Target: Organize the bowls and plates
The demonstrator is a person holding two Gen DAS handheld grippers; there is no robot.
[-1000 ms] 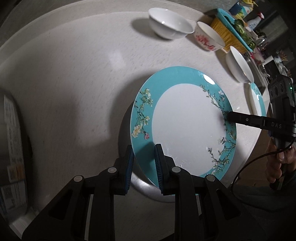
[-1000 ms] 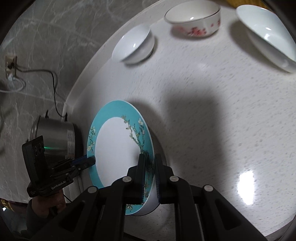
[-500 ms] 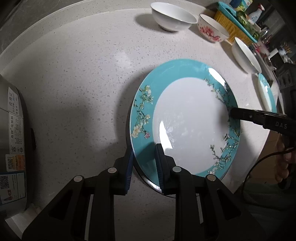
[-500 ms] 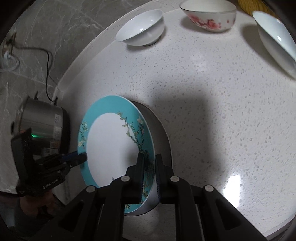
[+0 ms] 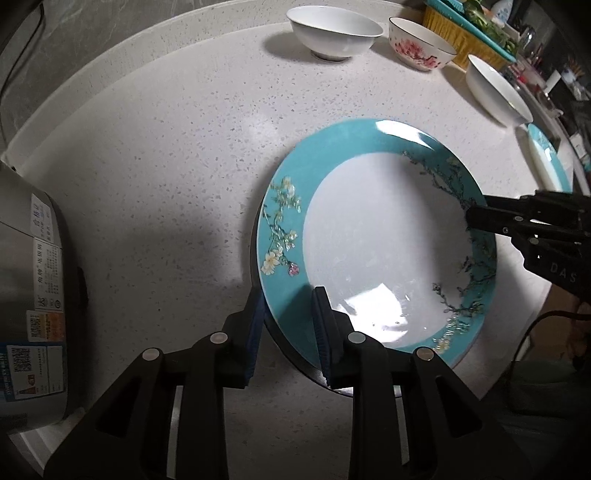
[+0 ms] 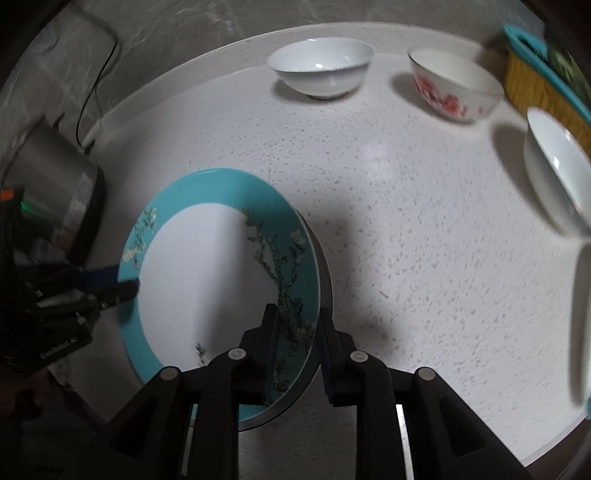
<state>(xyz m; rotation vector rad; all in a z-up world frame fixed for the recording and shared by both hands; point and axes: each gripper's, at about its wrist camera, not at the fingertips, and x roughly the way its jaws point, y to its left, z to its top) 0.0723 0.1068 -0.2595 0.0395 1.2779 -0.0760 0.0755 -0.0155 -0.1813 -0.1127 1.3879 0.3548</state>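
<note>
Turquoise-rimmed plate (image 5: 373,236) lies on the speckled counter (image 5: 166,155), its rim between both pairs of jaws. The left gripper (image 5: 288,332) stands slightly open. The right gripper (image 6: 297,345) has just been opening and seems loose around the rim, though blur hides contact.

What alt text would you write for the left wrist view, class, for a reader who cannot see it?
A teal-rimmed floral plate sits on a speckled white counter, its near rim between the left tool's slightly parted blue pads while the right tool reaches its far rim. Behind stand a white bowl, a pink-flowered bowl and another white bowl; a steel cooker stands left.
</note>
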